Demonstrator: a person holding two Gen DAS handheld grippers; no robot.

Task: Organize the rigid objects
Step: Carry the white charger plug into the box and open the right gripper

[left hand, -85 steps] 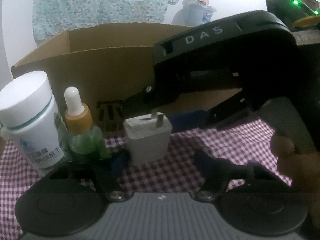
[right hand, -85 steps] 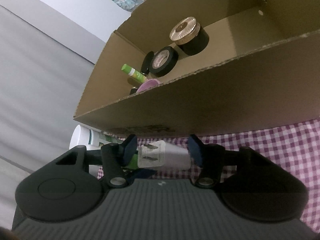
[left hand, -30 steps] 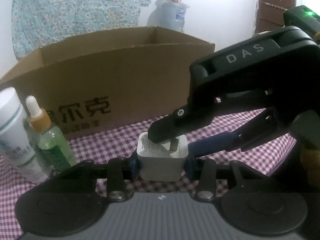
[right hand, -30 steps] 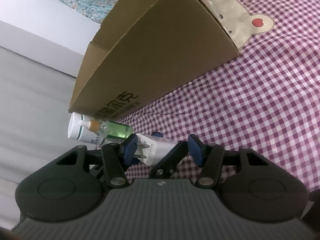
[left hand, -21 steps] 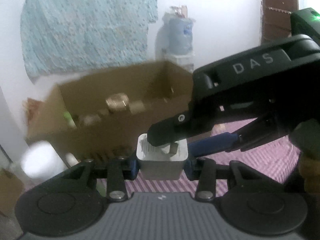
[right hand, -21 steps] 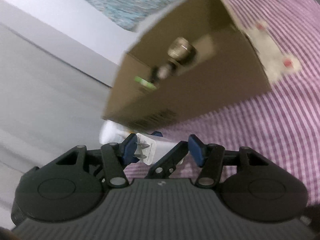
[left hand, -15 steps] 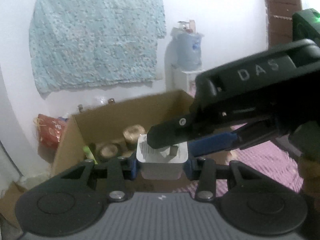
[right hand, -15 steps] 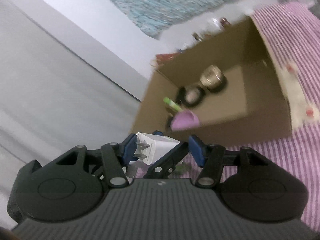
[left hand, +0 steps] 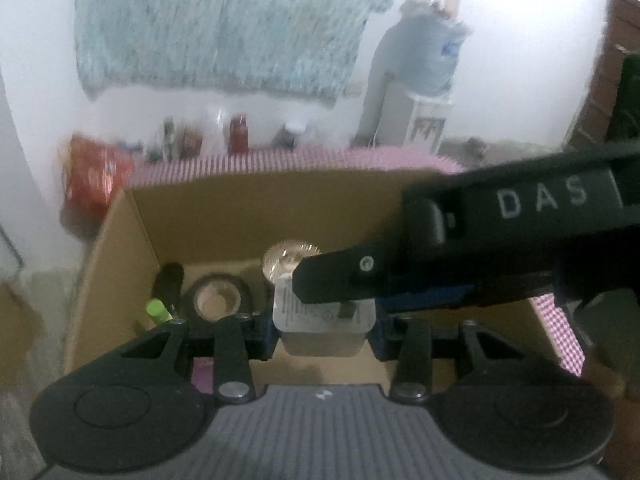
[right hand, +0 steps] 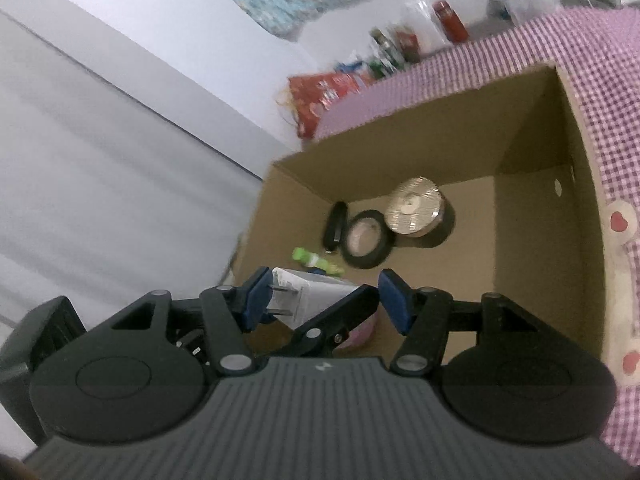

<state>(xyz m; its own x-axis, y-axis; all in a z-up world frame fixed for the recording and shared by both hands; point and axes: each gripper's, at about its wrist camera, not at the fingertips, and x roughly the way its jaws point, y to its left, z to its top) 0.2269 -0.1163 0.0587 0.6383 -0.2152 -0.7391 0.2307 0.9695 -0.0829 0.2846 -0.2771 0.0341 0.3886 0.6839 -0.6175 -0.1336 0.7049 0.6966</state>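
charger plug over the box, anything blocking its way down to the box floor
Nothing visible blocks it. The charger hangs over the open cardboard box, clamped by the left hand-held gripper. The tape roll, gold-lidded jar and green tube lie farther back; bare floor shows beside them.

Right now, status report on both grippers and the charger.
Left gripper shut on white plug-in charger block. Right gripper open, straddling it. Both above open cardboard box. Nothing blocking.

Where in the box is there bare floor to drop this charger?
Bare floor runs from the gold-lidded jar across to the right wall of the cardboard box, and along the near side. The left half is crowded: tape roll, green tube, black case.
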